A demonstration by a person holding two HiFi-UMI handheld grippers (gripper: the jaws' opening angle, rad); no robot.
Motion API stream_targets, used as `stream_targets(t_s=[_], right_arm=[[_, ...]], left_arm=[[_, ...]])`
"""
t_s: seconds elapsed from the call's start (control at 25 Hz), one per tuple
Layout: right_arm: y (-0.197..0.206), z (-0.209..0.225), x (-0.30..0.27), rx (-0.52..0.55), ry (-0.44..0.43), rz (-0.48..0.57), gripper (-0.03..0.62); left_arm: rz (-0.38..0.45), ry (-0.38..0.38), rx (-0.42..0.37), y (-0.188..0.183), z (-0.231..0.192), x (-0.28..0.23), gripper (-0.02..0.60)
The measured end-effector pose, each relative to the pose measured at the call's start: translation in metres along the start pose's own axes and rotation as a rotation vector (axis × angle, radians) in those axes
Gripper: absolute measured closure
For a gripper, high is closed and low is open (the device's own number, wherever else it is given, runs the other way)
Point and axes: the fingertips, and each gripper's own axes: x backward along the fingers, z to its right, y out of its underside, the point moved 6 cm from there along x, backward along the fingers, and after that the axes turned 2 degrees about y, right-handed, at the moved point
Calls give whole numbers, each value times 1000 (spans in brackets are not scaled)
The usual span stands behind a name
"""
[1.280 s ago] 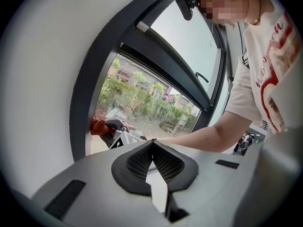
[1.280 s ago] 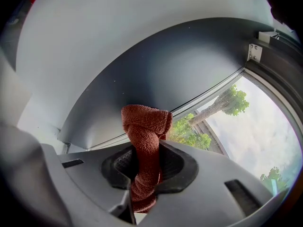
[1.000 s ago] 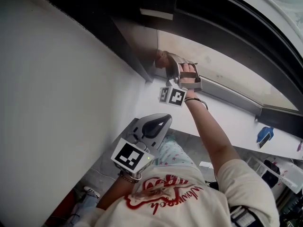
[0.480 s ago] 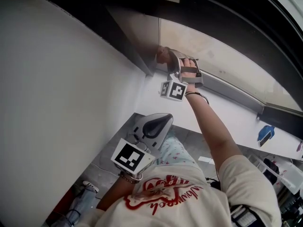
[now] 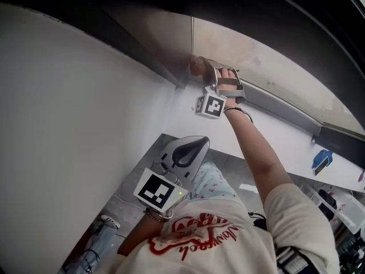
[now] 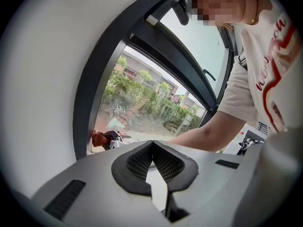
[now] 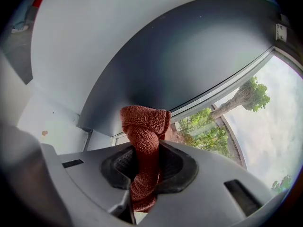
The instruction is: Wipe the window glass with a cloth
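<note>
- Right gripper (image 7: pixel 144 167): jaws clenched on the bunched red cloth (image 7: pixel 143 126). The wad protruded past the tips, presumably so that fabric rather than plastic met the window glass (image 7: pixel 255 126).
- The cloth sat at the pane's lower corner, beside the dark frame (image 7: pixel 156 70) and above the sill (image 5: pixel 268 133). Open glass lay rightward and upward, likely room for strokes.
- Left gripper (image 6: pixel 152 162): jaws together, empty, held low by the body, clear of the reaching arm.
</note>
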Motion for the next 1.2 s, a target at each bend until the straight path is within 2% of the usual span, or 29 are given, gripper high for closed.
stream_targets(t_s=[0.36,0.6,0.76,1.0,1.2], right_arm=[[9,-24,-14,5,-30,-8,517],[13,-47,-24,7,-59,-11,517],[17,-51,-36,17,-74,-26,517],[21,-71,-46,-8,-130,-84,514],[18,-81,-56,2,-173,-113,516]], left_arm=[[0,18,25,13,-2,-7,560],[-54,23,97,31,-8,-7,560],[-34,22,75,37,-10,-14,560],[-15,30,38,27,-2,-10,560],[-7,14,54,35,0,-1,560]])
